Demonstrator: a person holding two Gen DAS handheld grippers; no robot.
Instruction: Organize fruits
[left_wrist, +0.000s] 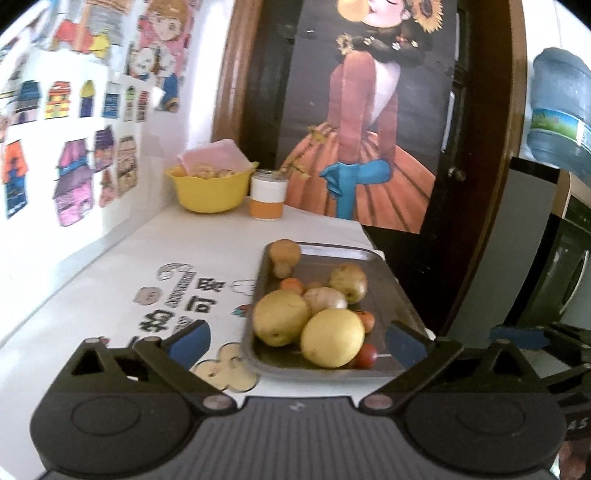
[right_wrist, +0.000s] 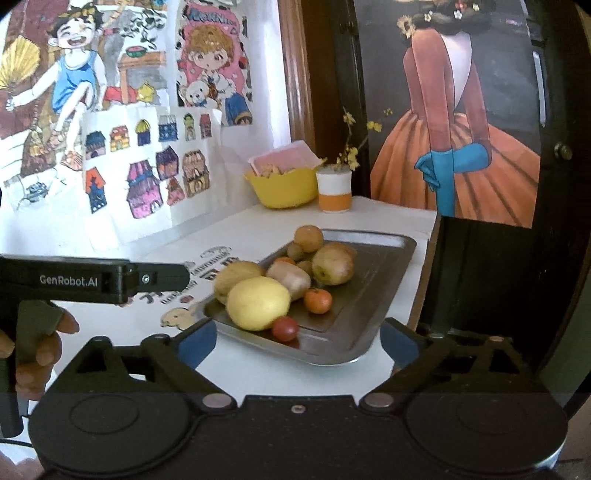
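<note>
Here both our left gripper (left_wrist: 297, 341) and right gripper (right_wrist: 297, 341) gape empty before the metal tray (right_wrist: 369, 288) at twelve o'clock, whose smooth, firm, rolling yellow pear (right_wrist: 258, 302) we should probably pinch across its widest middle.

home | children's drawings (right_wrist: 147, 162) on wall | water jug (left_wrist: 561, 114) | snack bowl (right_wrist: 282, 186)
</note>
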